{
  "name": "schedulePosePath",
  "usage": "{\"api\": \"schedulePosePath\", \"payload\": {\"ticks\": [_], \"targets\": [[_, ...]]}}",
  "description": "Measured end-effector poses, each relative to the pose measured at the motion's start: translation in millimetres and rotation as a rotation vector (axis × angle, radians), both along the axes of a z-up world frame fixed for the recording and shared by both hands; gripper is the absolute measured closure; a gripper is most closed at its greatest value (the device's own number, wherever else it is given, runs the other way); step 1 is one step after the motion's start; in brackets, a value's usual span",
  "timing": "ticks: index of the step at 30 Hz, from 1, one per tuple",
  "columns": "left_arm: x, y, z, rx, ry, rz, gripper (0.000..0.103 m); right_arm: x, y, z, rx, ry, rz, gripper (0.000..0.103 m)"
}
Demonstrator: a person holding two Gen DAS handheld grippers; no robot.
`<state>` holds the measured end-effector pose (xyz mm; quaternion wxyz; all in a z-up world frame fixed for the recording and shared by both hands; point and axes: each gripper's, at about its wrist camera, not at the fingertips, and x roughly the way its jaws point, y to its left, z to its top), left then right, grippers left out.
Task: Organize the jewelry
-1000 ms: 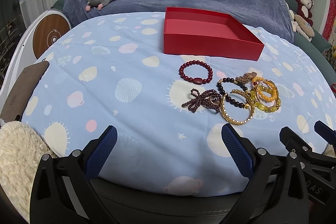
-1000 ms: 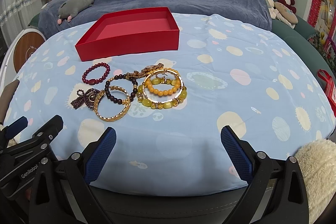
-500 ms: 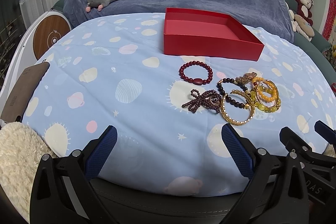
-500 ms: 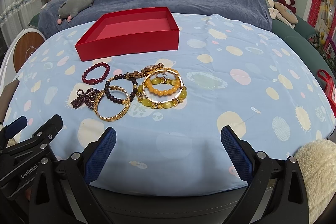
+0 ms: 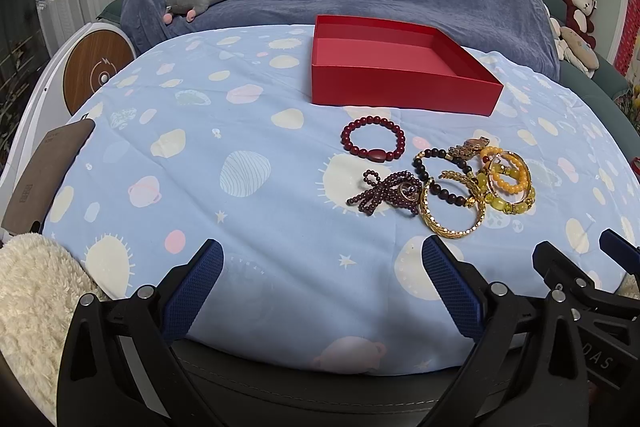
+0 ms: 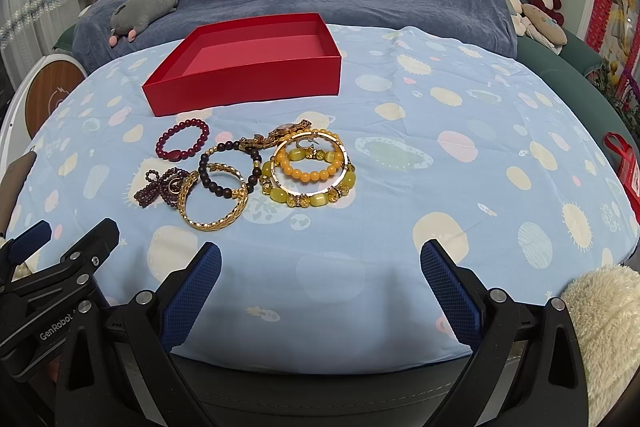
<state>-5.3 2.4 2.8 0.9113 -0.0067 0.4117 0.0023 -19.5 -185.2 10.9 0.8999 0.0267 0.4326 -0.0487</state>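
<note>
At the near edge of the desk, my left fingers [image 5: 322,287] hang spread wide, holding nothing; my right fingers [image 6: 320,285] gape just as wide beside them, also bare; beyond them, on the pale blue cloth printed with planets [image 5: 248,131], lies the jewelry: a woven gold bangle [image 6: 212,199] nearest, touching a tangled string of small garnet beads [image 6: 158,187]; a dark red bead bracelet [image 5: 373,143] lies apart; farther back stands the shallow open red cardboard box [image 5: 400,67].
</note>
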Motion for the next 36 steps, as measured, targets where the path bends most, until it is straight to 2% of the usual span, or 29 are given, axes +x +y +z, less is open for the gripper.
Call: {"api": "schedulePosePath", "payload": {"ticks": [14,24,32,36], "targets": [[1,0,2,-0.01,0.002,-0.002,0.008,0,-2,-1,0.008,0.0,-0.007,0.007],[6,7,1,-0.064,0.028,0.011,0.008,7,-21,-5,0.045,0.021,-0.083,0.007],[9,-22,5,-0.05,0.037,-0.079,0.008,10,-33,0,0.025,0.027,-0.12,0.007],[20,-36,0,-0.068,0.058,-0.077,0.008,10,-45,4,0.022,0.03,-0.161,0.008]]}}
